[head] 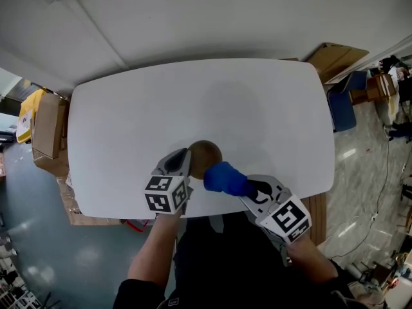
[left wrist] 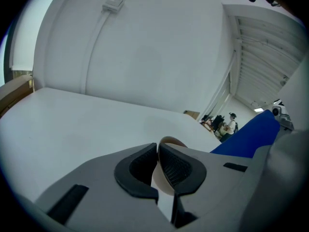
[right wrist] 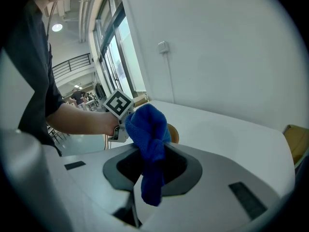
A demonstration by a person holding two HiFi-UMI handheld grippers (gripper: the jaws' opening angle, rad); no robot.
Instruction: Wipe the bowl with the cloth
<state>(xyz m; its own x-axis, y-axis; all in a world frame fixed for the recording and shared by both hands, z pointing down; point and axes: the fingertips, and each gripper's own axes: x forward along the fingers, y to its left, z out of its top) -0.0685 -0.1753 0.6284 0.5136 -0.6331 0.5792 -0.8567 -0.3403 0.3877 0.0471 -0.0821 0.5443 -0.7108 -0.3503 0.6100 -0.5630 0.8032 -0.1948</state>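
The bowl (head: 207,157) was a round brown vessel with a thin, smooth wall. It was located over the near part of the white worktop (head: 193,102), a matte slab with rounded corners. Whether its base rested on the surface could not be determined.

The left gripper (head: 185,158) had its jaws clamped on the bowl's rim. In the left gripper view the thin wall stood edgewise between the two black pads (left wrist: 179,170). One pad had a fine ribbed texture, and both pressed against the wall.

The cloth (head: 224,177) was a deep-blue fabric with a short, fuzzy pile. It was clamped between the jaws of the right gripper (head: 250,188). In the right gripper view it formed a bunched, rounded head beyond the jaws, and a narrow twisted tail hung below them. The bunched head lay just beside the bowl on its right; contact could not be confirmed.

Both gripper bodies were smooth grey moulded shells. Each carried a marker cube (head: 166,195) with black-and-white square patterns.
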